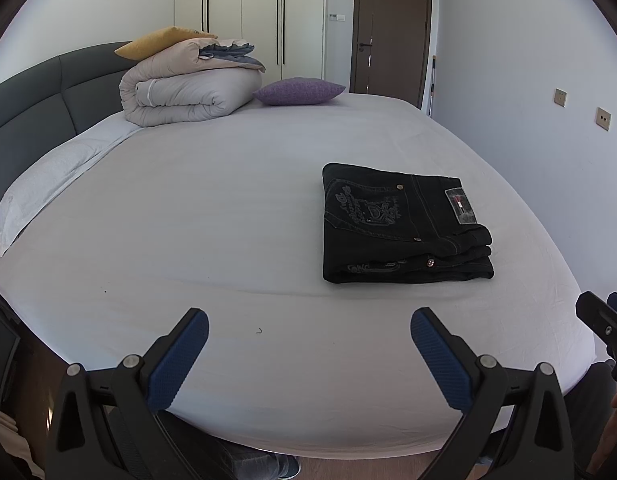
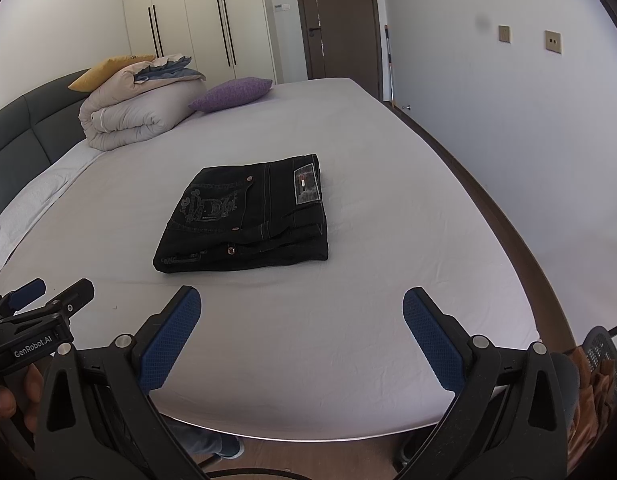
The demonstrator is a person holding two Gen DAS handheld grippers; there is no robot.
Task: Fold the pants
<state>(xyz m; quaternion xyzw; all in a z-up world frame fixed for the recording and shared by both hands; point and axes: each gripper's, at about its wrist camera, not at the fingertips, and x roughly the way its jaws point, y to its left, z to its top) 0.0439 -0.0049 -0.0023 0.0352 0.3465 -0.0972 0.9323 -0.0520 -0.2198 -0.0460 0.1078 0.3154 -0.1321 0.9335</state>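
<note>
Black pants seen folded in compact stack on bed, right of centre. Left gripper and right gripper held spread wide, empty, near bed's front edge, apart from pants.

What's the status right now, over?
Left gripper open, empty. Right gripper open, empty. Black pants folded on bed. Nothing in the way.

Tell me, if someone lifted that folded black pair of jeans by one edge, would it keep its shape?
Probably not. The jeans lie in several loose stacked layers, so lifting one edge would likely let them unfold and droop. The thick denim looks fairly heavy. Pushed, the stack would probably drag on the bed sheet.
</note>
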